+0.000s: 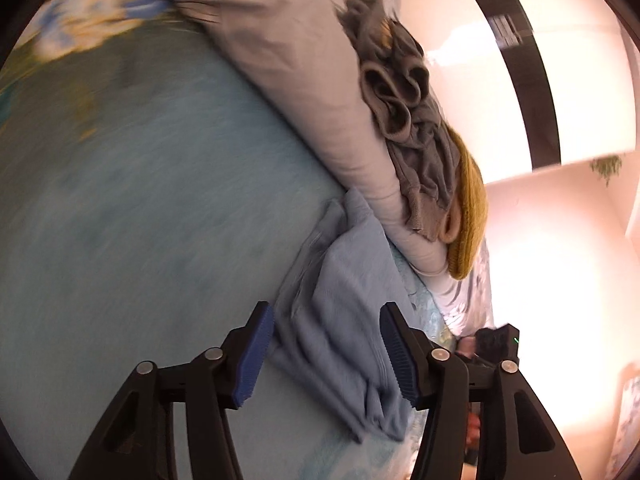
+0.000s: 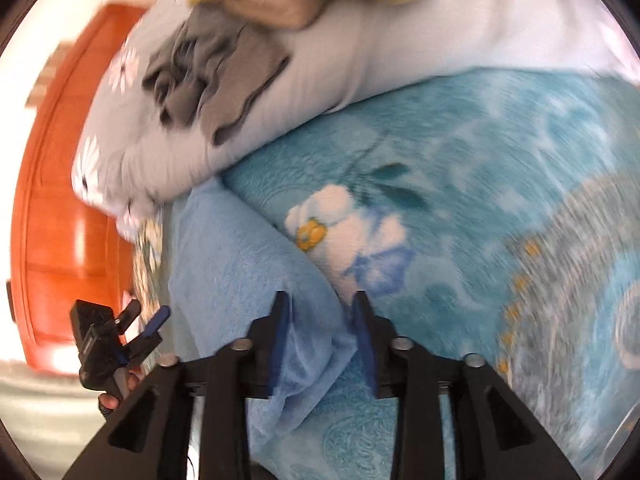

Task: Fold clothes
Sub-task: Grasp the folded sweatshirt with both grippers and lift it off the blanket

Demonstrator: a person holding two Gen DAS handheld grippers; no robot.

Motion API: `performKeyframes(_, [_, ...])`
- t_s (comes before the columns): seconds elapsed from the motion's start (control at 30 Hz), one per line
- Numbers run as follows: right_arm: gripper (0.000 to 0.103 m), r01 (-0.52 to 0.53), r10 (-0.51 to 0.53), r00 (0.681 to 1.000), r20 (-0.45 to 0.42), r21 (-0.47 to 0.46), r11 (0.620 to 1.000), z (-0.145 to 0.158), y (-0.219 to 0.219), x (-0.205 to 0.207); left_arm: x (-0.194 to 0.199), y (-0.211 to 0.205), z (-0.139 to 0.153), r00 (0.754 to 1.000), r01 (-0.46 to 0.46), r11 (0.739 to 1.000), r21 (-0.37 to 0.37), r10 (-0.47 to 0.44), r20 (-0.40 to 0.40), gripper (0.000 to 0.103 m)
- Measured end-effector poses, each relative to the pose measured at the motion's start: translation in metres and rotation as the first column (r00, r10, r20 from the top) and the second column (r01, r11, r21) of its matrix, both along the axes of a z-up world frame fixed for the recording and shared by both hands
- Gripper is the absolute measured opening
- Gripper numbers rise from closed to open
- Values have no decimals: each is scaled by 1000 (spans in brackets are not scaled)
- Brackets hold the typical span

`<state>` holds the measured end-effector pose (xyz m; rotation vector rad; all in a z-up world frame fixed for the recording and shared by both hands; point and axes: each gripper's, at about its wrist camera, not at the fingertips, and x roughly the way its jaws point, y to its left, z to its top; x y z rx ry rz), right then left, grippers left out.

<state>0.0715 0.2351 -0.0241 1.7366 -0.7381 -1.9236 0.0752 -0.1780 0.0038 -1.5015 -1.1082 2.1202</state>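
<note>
Showing orange door [image 2: 60,200] only right wrist view; blue garment [image 1: 340,320] both.

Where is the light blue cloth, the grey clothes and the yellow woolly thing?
light blue cloth [image 1: 340,312]: left wrist view, on its creased middle.
grey clothes [image 1: 404,92]: left wrist view, on the crumpled folds atop the pillow.
yellow woolly thing [image 1: 472,208]: left wrist view, on its knitted side.

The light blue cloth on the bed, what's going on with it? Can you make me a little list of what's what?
Cloth: light blue fleecy garment, bunched up on the bed
Bed cover: turquoise plush blanket with white flowers
Pillow: white, with grey crumpled garment and mustard knitted piece on top
Left hand-held gripper: open, over the cloth
Right hand-held gripper: cloth between its jaws, grip unclear
</note>
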Motion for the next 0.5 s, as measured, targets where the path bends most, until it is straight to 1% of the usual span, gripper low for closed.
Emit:
performKeyframes(0.03, [49, 35, -35, 999, 6, -17, 999, -2, 4, 8, -10, 5, -4, 1000, 25, 1000, -15, -25, 13, 62])
performKeyframes(0.07, [51, 57, -56, 998, 20, -45, 997, -6, 4, 16, -19, 10, -9, 998, 51, 998, -30, -50, 27, 62])
performKeyframes(0.13, [54, 101, -97, 994, 48, -100, 990, -14, 4, 33, -37, 19, -18, 994, 100, 993, -57, -97, 54, 63])
performKeyframes(0.17, [55, 123, -115, 991, 63, -126, 984, -18, 5, 42, -42, 22, -22, 991, 118, 991, -59, -114, 63, 63])
performKeyframes(0.27, [56, 170, -158, 984, 84, -158, 973, -29, 0, 55, -56, 29, -36, 981, 176, 982, -62, -169, 99, 63])
performKeyframes(0.3, [56, 187, -174, 981, 87, -168, 968, -31, -3, 58, -58, 30, -39, 978, 188, 981, -56, -182, 103, 65])
performKeyframes(0.33, [56, 199, -188, 979, 78, -168, 965, -31, -5, 60, -58, 31, -40, 976, 198, 979, -43, -194, 96, 71])
performKeyframes(0.37, [56, 211, -202, 977, 70, -169, 963, -30, -8, 61, -59, 32, -40, 975, 208, 978, -24, -205, 87, 73])
performKeyframes(0.43, [56, 234, -224, 972, 73, -192, 953, -31, -13, 62, -61, 33, -40, 972, 224, 975, 12, -224, 76, 74])
performKeyframes(0.47, [55, 244, -233, 969, 79, -202, 949, -32, -16, 63, -61, 36, -42, 970, 231, 972, 41, -233, 72, 74])
performKeyframes(0.5, [51, 249, -239, 968, 76, -202, 947, -33, -19, 63, -61, 39, -44, 968, 237, 969, 64, -241, 68, 72])
